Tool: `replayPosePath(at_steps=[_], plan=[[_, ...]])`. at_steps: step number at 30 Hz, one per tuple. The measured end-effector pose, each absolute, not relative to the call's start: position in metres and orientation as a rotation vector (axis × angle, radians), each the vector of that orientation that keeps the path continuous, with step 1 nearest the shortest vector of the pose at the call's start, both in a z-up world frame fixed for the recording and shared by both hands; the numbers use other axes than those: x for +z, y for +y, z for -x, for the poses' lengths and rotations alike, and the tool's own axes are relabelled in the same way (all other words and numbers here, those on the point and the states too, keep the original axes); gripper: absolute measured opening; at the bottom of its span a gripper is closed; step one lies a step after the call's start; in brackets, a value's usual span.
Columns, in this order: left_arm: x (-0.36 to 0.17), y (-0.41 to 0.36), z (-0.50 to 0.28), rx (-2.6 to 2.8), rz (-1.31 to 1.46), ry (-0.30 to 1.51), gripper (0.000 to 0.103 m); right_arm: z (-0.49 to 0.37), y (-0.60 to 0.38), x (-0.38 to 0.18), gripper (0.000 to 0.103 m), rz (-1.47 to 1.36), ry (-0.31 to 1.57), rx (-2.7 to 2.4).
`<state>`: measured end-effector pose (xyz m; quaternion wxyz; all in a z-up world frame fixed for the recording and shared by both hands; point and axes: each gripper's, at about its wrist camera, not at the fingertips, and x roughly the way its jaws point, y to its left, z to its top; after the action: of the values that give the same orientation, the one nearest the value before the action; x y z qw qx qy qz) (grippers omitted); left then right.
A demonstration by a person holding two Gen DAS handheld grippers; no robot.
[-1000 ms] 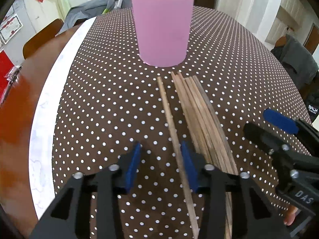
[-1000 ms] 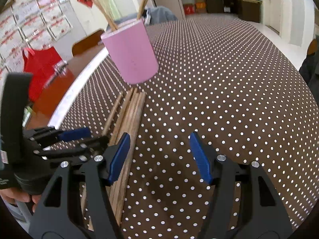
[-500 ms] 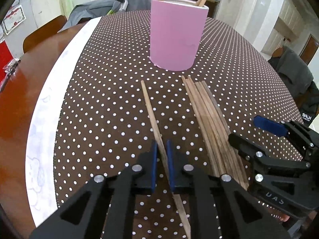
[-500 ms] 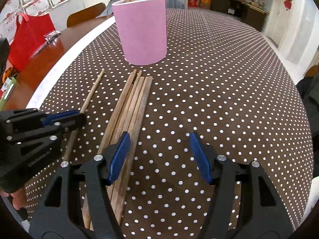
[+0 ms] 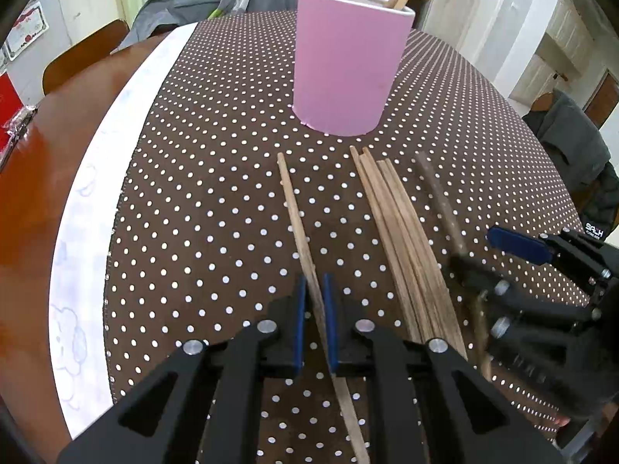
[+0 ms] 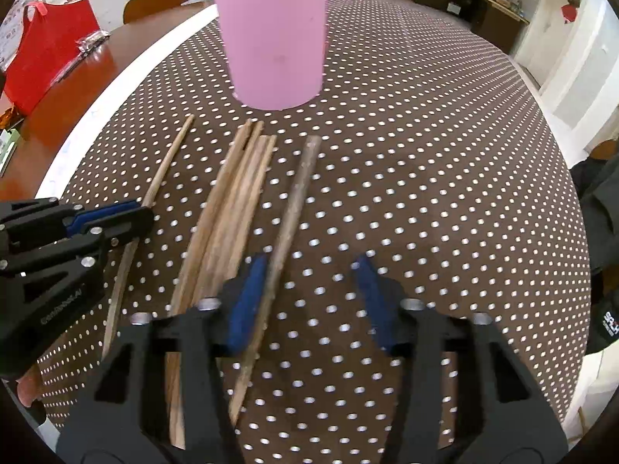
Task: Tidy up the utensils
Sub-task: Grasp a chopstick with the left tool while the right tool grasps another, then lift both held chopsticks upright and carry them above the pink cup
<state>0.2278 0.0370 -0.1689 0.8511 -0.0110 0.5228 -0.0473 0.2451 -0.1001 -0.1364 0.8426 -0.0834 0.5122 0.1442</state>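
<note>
A pink cup holding two chopsticks stands on the polka-dot tablecloth; it also shows in the right wrist view. My left gripper is shut on a single light chopstick, apart from the pile. A bundle of several chopsticks lies to its right. My right gripper is open, with a darker chopstick lying between its jaws beside the left pad, separated from the bundle. The left gripper also shows in the right wrist view, the right gripper in the left wrist view.
A white strip edges the cloth, with bare wooden table beyond. A red bag lies at the far left. Chairs with grey clothes stand behind and at the right.
My left gripper closed on the single chopstick and has drawn it left of the bundle. My right gripper moved left over the pile, and the darker chopstick now lies apart from the bundle.
</note>
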Motion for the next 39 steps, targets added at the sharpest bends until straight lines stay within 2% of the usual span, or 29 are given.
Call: replayPosePath(at_steps=[6, 12, 25, 32, 39], plan=[[-0.168, 0.039, -0.229, -0.080, 0.055, 1.096, 0.007, -0.253, -0.120, -0.135, 0.014, 0.137, 1.107, 0.321], [-0.161, 0.042, -0.224, -0.087, 0.092, 1.057, 0.006, -0.255, -0.147, -0.134, 0.006, 0.026, 1.100, 0.362], [-0.099, 0.029, -0.195, -0.211, 0.135, 0.780, 0.006, -0.231, -0.196, -0.095, 0.006, -0.142, 0.922, 0.465], [-0.059, 0.016, -0.184, -0.271, 0.160, 0.611, 0.006, -0.211, -0.218, -0.045, 0.006, -0.220, 0.720, 0.529], [-0.016, 0.012, -0.176, -0.299, 0.184, 0.343, 0.006, -0.208, -0.219, 0.003, 0.006, -0.271, 0.533, 0.576]])
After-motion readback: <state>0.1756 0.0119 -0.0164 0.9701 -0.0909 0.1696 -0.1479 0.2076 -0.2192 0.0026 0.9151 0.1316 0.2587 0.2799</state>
